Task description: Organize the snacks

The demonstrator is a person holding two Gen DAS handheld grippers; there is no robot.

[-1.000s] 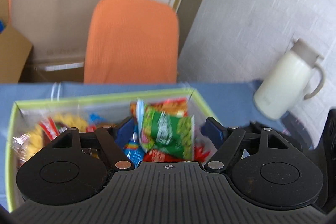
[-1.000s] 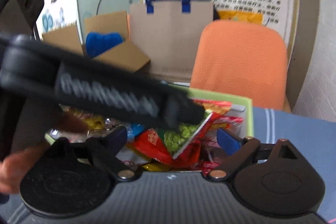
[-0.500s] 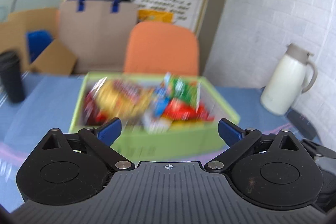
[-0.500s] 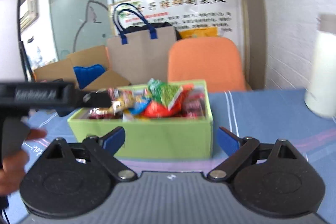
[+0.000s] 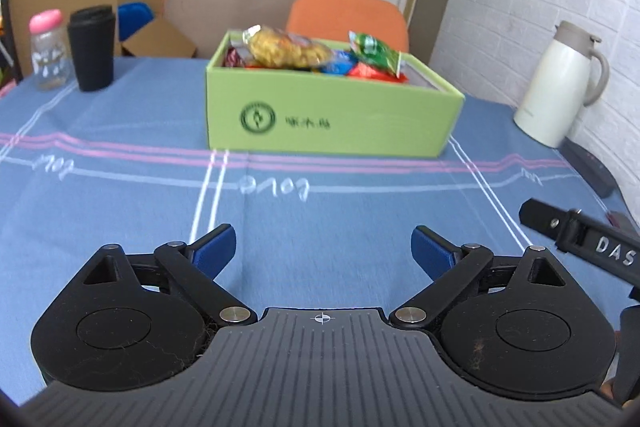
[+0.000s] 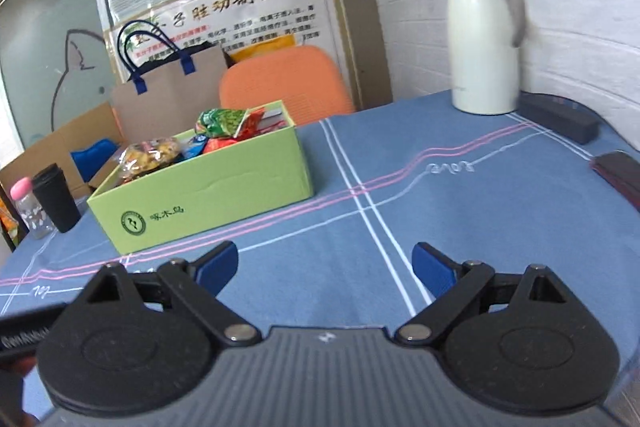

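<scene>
The blue tablecloth point(image 5: 120, 187) fills both views. On it the green box point(image 5: 328, 119) of snacks point(image 5: 288, 51) sits well ahead of the left gripper point(image 5: 323, 251), whose jaws stand wide apart and empty; from the right gripper point(image 6: 326, 265) — jaws also spread, holding nothing — the box lies ahead and left. The white thermos point(image 6: 482, 43) stands ahead-right. Only the right view shows a dark flat case point(image 6: 618, 173); the black cup point(image 5: 92, 47) and pink-capped bottle point(image 5: 48, 49) show clearest ahead-left of the left jaws.

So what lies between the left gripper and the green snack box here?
In the left wrist view, only bare blue tablecloth with pink and white stripes lies between the open left gripper and the green snack box. No snack or other item sits there.
</scene>
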